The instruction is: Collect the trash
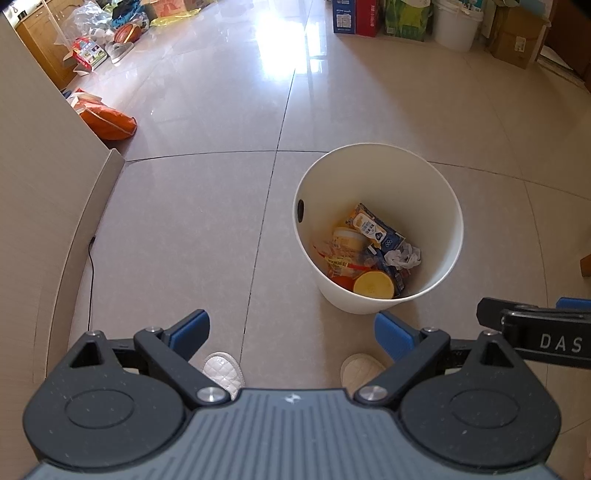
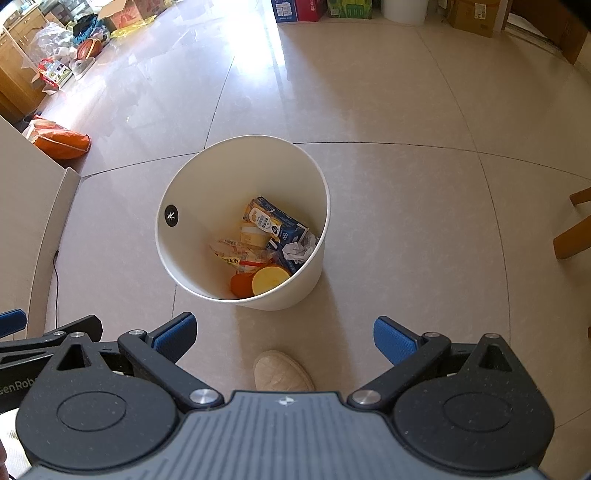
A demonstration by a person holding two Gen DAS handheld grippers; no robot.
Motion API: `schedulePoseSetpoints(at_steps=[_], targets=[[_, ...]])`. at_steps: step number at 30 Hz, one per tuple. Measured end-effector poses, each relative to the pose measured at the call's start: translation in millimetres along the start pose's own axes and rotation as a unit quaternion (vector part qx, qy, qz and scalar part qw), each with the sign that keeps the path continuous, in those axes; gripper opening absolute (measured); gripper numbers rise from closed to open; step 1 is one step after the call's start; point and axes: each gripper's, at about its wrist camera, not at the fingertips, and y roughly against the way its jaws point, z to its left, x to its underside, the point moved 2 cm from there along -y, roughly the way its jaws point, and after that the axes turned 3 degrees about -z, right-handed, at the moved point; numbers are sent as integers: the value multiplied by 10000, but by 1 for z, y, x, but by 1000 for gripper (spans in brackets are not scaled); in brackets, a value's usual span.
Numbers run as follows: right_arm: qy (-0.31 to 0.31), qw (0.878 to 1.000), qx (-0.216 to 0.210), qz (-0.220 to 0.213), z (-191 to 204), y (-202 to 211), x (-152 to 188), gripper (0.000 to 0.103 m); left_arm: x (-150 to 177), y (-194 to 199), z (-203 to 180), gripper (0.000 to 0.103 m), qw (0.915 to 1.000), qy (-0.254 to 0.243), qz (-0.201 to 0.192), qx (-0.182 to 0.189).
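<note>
Both grippers hang empty above the floor, the left gripper [image 1: 291, 330] and right gripper [image 2: 284, 334] with jaws spread wide, holding nothing. Just ahead stands the white bin [image 1: 376, 155], upright, with the trash [image 2: 266, 247] already lying at its bottom (cartons, wrappers, crumpled paper), so I judge collecting nearly finished.

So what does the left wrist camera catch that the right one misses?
Only the left view shows a white quilted slipper beside a beige one, and a white lidded bucket far off. Only the right view shows wooden chair legs at its edge. Both show the white trash bin holding a milk carton, crumpled tissue and a yellow lid, plus the open left gripper and right gripper.
</note>
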Motion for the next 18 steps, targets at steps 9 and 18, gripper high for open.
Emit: schedulePoseSetpoints(at_steps=[9, 18], targets=[[-25, 10000, -41, 3, 1, 2, -1, 103, -2, 3, -1, 96, 10000, 9, -18, -30], [-78, 10000, -52, 4, 0, 1, -1, 103, 0, 1, -2, 96, 10000, 4, 7, -12]])
